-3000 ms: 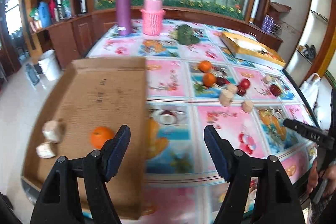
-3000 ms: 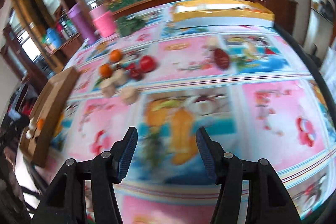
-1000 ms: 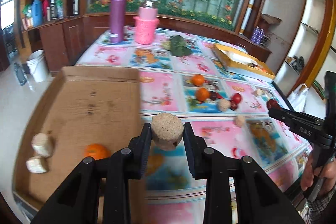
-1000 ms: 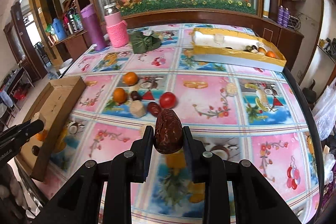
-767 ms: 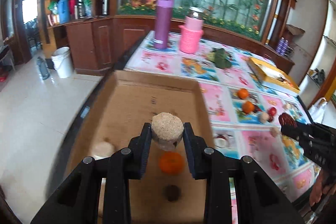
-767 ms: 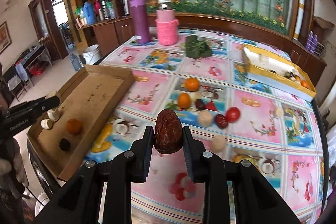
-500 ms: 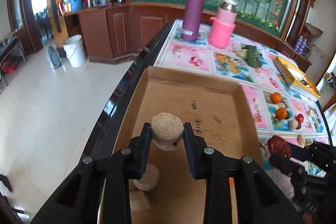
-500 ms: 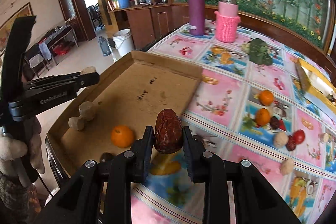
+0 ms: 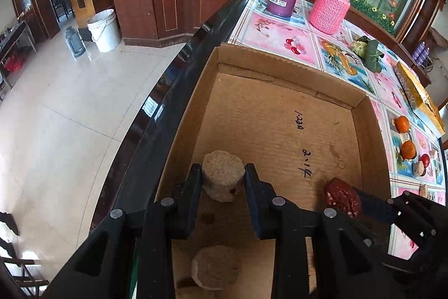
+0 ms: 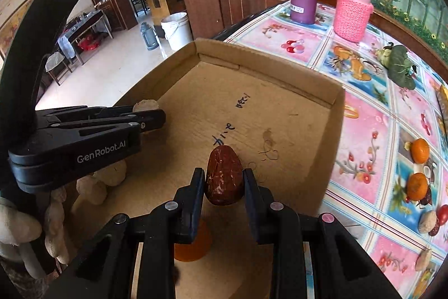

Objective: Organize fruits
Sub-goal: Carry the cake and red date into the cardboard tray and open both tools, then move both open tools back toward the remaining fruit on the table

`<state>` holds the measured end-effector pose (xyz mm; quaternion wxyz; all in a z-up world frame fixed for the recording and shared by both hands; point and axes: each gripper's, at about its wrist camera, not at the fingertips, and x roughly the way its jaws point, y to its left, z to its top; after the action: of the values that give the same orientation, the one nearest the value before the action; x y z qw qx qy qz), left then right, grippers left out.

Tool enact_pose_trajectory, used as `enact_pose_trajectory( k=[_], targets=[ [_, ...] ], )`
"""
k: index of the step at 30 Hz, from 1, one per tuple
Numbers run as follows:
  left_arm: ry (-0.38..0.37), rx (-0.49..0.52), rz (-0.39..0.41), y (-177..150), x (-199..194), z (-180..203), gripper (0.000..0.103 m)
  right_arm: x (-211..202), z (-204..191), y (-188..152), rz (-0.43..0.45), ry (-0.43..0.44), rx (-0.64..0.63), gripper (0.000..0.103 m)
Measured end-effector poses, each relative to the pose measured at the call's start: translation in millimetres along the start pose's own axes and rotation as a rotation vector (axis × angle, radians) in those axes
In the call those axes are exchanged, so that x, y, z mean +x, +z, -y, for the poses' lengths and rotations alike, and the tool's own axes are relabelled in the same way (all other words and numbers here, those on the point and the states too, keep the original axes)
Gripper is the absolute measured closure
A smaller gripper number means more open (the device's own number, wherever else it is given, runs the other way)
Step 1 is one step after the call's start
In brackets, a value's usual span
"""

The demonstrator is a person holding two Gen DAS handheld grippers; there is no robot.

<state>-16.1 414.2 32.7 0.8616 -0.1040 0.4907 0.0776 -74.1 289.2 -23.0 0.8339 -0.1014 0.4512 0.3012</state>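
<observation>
My left gripper (image 9: 223,180) pinches a beige fruit chunk (image 9: 222,175), my right gripper (image 10: 224,182) a red date (image 10: 224,178), both over the cardboard box (image 9: 282,114). An orange (image 10: 193,245) and beige pieces (image 10: 98,184) already lie inside. Fruits at three o'clock on the worktop (image 10: 372,136) remain.

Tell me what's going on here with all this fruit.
A person is sorting fruit into a cardboard tray with a gripper in each hand. The left gripper is shut on a pale round piece, and the right gripper is shut on a dark red date. Both hang over the tray, which already holds an orange and pale pieces. More fruit lies on the tablecloth.
</observation>
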Motion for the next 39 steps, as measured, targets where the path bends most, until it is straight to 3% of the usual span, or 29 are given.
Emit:
enact_pose_trajectory(
  k=[2,5,8,11,15,19,24,27,33,39],
  targets=[
    [-0.002,-0.005,0.008,0.7,-1.4,-0.8,0.071,3.7,-2.0,-0.9,-0.007,0.001,-0.008,0.073],
    [-0.014,-0.015,0.029,0.4,-7.8,-1.7,0.059,5.9,-4.0,-1.9,-0.005,0.013,-0.01,0.072],
    [-0.012,-0.029,0.062,-2.2,-19.6,-2.3,0.059,-0.5,-4.4,-2.6,0.015,0.023,-0.007,0.062],
    [-0.01,-0.036,0.129,-8.1,-43.4,0.0,0.058,-15.7,-2.3,-4.3,0.054,0.025,0.002,0.057],
    [-0.029,-0.044,0.211,-20.6,-75.9,8.2,0.049,-44.6,7.0,-12.1,0.107,0.023,0.029,0.054],
    [-0.082,-0.051,0.269,-40.2,-104.8,23.0,0.043,-77.4,27.4,-34.2,0.159,0.031,0.11,0.047],
    [-0.193,-0.099,0.306,-75.5,-128.2,45.3,0.034,-120.1,74.8,-79.2,0.221,0.059,0.304,0.043],
    [-0.231,-0.113,0.301,-93.1,-129.3,62.5,0.034,-150.0,107.9,-110.5,0.265,0.003,0.392,0.043],
    [-0.247,-0.033,0.256,-102.0,-120.2,104.4,0.034,-207.1,172.2,-170.9,0.342,-0.195,0.555,0.036],
    [-0.246,0.044,0.224,-112.5,-114.4,136.5,0.034,-209.7,201.3,-201.6,0.32,-0.205,0.636,0.036]
  ],
)
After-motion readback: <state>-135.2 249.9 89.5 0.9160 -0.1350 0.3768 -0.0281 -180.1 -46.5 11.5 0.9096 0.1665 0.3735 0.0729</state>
